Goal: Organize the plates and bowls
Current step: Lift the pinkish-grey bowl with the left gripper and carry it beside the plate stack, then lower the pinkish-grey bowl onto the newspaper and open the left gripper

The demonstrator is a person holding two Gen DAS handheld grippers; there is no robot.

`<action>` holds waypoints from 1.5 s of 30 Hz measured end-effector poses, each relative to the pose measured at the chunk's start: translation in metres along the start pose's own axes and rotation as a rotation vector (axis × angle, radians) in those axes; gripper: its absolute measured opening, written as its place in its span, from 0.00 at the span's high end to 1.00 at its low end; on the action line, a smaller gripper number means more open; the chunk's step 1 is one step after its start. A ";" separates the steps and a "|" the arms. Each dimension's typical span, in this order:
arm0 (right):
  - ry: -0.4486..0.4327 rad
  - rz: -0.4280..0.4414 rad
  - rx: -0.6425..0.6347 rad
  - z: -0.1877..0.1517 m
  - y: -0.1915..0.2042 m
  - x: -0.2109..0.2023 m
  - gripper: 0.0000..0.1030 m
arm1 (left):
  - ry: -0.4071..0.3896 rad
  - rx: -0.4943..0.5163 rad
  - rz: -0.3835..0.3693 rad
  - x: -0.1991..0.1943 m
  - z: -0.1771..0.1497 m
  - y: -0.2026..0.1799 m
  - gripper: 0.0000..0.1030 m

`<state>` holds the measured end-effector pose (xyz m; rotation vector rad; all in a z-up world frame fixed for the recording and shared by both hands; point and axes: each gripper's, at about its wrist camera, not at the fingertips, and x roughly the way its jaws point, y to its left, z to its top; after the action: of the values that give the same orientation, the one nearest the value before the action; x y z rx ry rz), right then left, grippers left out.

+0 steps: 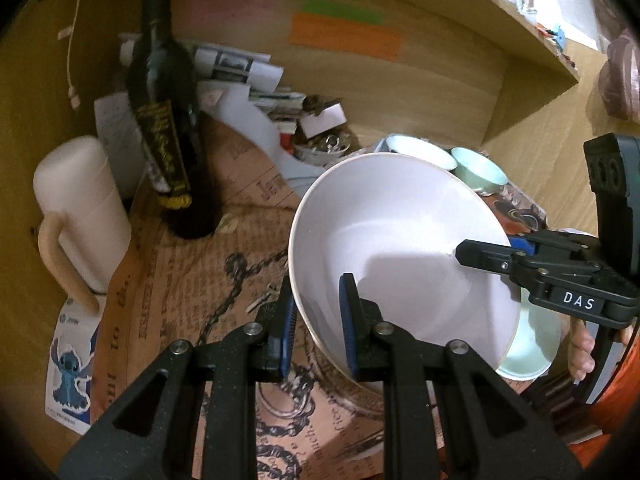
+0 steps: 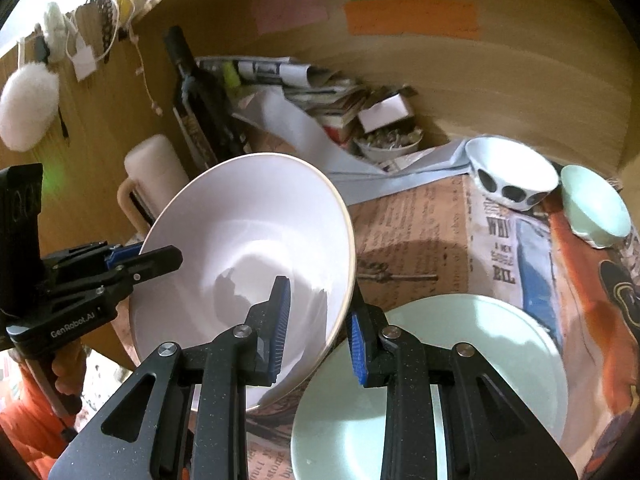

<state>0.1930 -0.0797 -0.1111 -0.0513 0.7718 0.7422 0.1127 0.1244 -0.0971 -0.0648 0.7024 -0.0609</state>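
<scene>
A large white bowl is held tilted above the table, and it also shows in the right wrist view. My left gripper is shut on its near rim, one finger inside and one outside. My right gripper is shut on the opposite rim and shows in the left wrist view. The left gripper shows in the right wrist view. A pale green plate lies on the table below the bowl. A white bowl with dark spots and a small pale green bowl stand at the back right.
A dark wine bottle and a cream jug stand at the left. Papers and a small bowl of clutter fill the back. A printed cloth covers the table. A wooden wall with coloured notes rises behind.
</scene>
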 end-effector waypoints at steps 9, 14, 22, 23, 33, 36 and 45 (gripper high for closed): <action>0.086 0.032 0.001 -0.003 0.007 0.025 0.76 | 0.058 -0.037 0.007 0.010 -0.018 0.019 0.80; 0.134 0.016 -0.023 -0.005 0.012 0.036 0.76 | 0.093 -0.057 0.006 0.017 -0.026 0.026 0.80; 0.166 -0.007 -0.043 -0.006 0.014 0.045 0.76 | 0.099 -0.066 0.000 0.022 -0.028 0.031 0.80; 0.170 -0.013 -0.048 -0.007 0.014 0.046 0.76 | 0.100 -0.068 -0.003 0.022 -0.029 0.032 0.80; 0.163 -0.027 -0.078 -0.006 0.017 0.046 0.71 | 0.097 -0.071 -0.001 0.024 -0.030 0.032 0.79; 0.127 -0.044 -0.089 -0.005 0.017 0.035 0.61 | 0.099 -0.066 0.024 0.025 -0.028 0.030 0.75; -0.011 -0.101 -0.023 0.008 -0.015 -0.013 0.52 | -0.005 -0.054 0.104 -0.001 -0.006 0.030 0.55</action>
<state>0.2013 -0.0965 -0.1007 -0.1064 0.7447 0.6554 0.1093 0.1536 -0.1037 -0.0803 0.7010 0.0583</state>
